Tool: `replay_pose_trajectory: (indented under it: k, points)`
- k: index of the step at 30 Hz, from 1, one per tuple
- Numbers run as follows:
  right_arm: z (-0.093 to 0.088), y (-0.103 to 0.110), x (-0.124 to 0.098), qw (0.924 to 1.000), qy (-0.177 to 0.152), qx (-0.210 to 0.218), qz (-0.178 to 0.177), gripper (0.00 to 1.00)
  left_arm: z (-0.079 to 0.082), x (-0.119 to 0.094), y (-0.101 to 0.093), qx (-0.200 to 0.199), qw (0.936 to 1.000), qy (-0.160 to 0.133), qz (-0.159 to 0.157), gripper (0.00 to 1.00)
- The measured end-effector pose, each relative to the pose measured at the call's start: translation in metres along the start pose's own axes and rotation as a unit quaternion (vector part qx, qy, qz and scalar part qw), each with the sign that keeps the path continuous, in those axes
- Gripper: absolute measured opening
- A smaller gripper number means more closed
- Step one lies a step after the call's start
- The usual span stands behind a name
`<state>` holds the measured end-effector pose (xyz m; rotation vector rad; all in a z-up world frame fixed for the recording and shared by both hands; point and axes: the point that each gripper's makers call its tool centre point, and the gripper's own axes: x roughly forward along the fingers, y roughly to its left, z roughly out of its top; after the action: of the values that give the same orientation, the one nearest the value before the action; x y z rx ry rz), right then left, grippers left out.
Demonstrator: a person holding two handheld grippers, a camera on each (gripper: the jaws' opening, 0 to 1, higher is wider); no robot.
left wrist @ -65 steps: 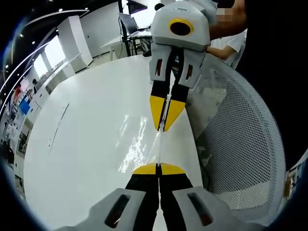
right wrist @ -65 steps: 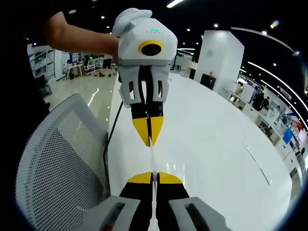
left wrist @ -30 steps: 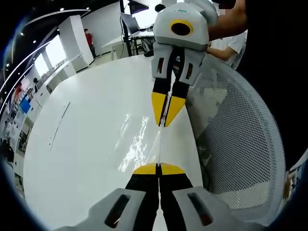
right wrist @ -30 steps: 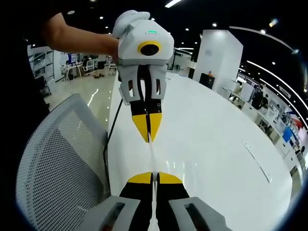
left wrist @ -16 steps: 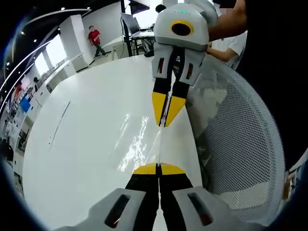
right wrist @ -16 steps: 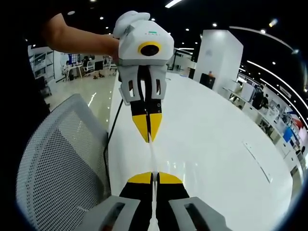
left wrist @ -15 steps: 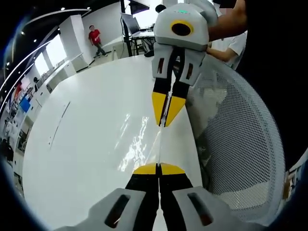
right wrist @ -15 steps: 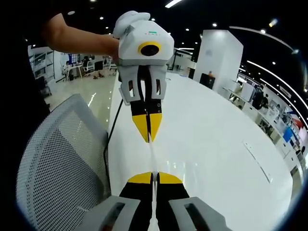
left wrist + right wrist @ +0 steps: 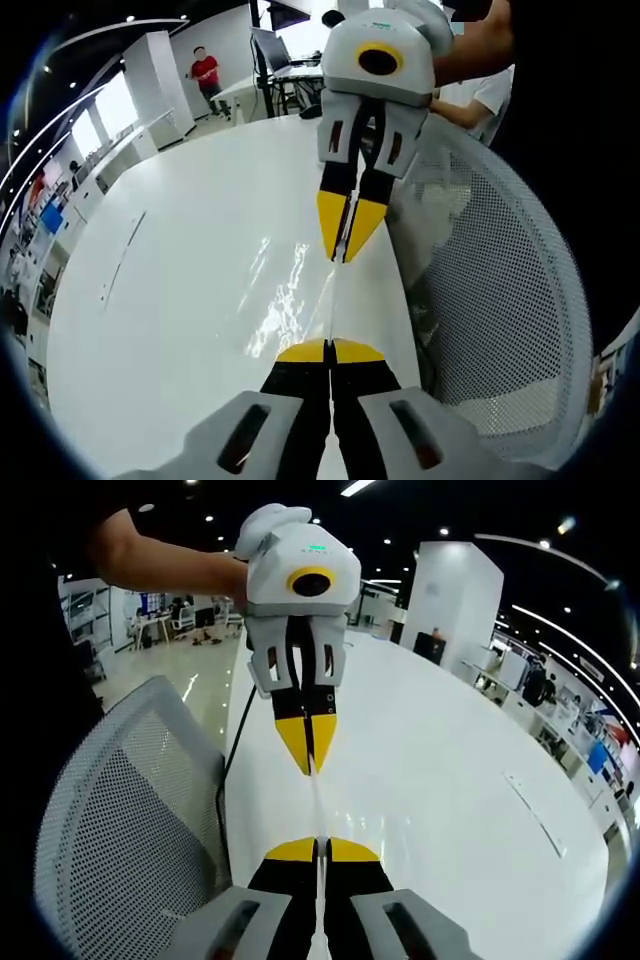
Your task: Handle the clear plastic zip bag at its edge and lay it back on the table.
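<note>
The white counter (image 9: 180,300) runs close beside a mesh chair (image 9: 500,300), and the clear bag (image 9: 333,290) hangs stretched edge-on above the counter's chair-side edge. The left gripper (image 9: 329,352) and the right gripper (image 9: 319,849) each have their jaws clenched on opposite edges of the bag. If one lets go early, I think the slippery film may swing off the edge toward the chair.

Zip bag (image 9: 333,300) stretched between grippers, above table (image 9: 180,290); chair (image 9: 500,300) beside.

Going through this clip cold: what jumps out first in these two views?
Two yellow-tipped tongs face each other tip to tip, both shut on the edge of a clear bag stretched taut between them: left tongs at the bottom of the left gripper view, right tongs above. Below lies a glossy white table, with a white mesh chair at its edge.
</note>
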<state>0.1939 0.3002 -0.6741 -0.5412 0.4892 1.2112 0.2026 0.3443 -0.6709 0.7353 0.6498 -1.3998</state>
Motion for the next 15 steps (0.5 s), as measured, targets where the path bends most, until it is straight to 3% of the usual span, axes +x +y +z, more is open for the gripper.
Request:
replay_pose_trajectory:
  k: [15]
  points:
    - [-0.0019, -0.0017, -0.0009, 1.0, -0.001, 0.004, -0.002, 0.0, 0.0008, -0.0002, 0.0003, -0.001, 1.0, 0.001, -0.002, 0.0]
